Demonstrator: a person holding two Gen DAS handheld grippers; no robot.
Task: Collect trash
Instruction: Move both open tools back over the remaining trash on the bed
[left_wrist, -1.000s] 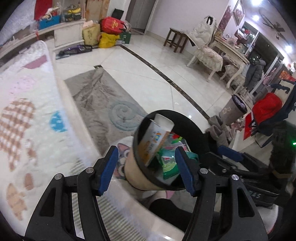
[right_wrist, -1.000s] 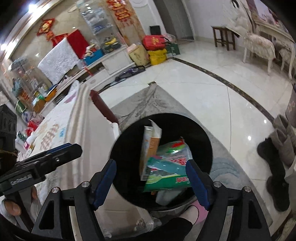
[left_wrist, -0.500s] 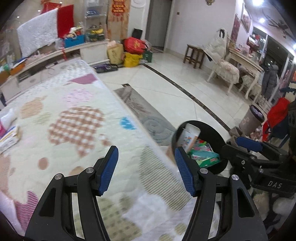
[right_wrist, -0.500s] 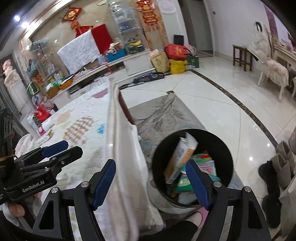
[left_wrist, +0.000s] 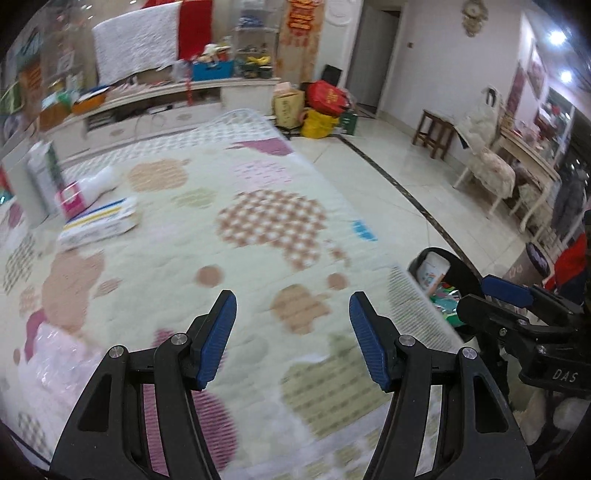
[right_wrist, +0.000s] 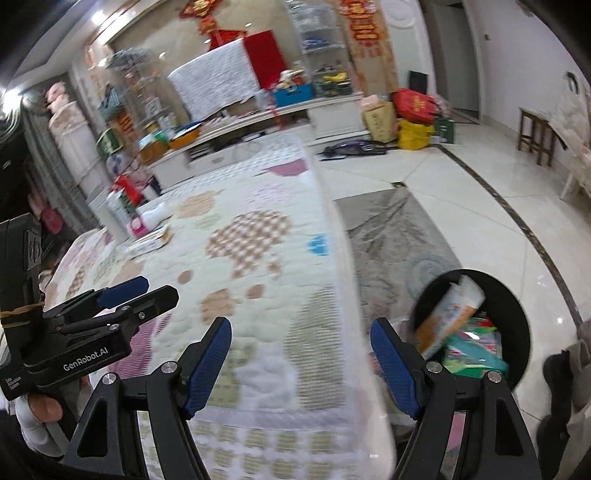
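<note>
While the left wrist view caught only a sliver of the black trash bin (left_wrist: 456, 273) past the quilt's edge, the right wrist view looked down into it (right_wrist: 517, 314), where a carton (right_wrist: 448, 317) leaned with its long axis tilted, top end toward the upper right, over green wrappers (right_wrist: 476, 360). Only the right view showed the grey rug (right_wrist: 391, 236) beside the bin. A patterned quilt (left_wrist: 258, 221) covered the surface; a flat striped box (left_wrist: 99, 223) and a white bottle (left_wrist: 94, 184) lay at its far left. Both the left claw (left_wrist: 291, 341) and the right claw (right_wrist: 301, 363) hung released, empty, above the quilt.
</note>
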